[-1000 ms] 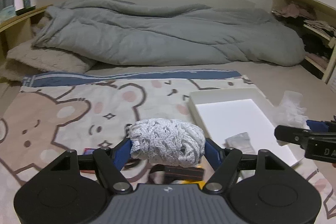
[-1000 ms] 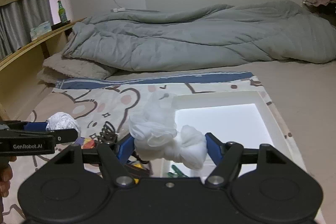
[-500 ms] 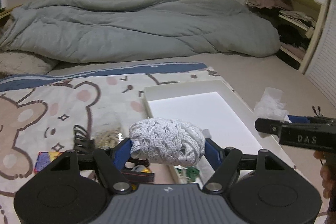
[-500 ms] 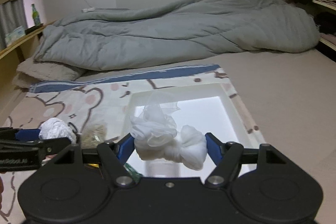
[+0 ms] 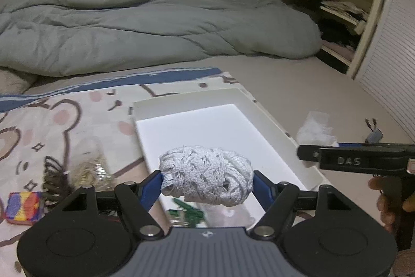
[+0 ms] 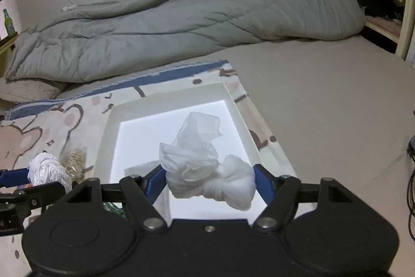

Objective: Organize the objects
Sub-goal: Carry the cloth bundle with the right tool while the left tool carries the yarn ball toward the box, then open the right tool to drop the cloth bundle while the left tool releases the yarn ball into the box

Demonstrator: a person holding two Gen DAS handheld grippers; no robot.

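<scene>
Both bundles hang over the nearly bare shallow white rectangular tray [image 6: 234, 105], unreleased: left gripper [image 5: 207, 179] clamped on the white knitted yarn ball [image 5: 206, 174], right gripper [image 6: 209, 182] on the knotted white sheer cloth [image 6: 205, 168], while the clutter on the bear-print blanket [image 5: 62, 121] awaits sorting.

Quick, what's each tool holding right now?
Left tool: closed on the knitted white bundle.
Right tool: closed on the knotted white cloth, over the white tray.

White knitted bundle [image 5: 207, 174] between left gripper [image 5: 207, 183] jaws, above tray [image 5: 272, 118].
</scene>
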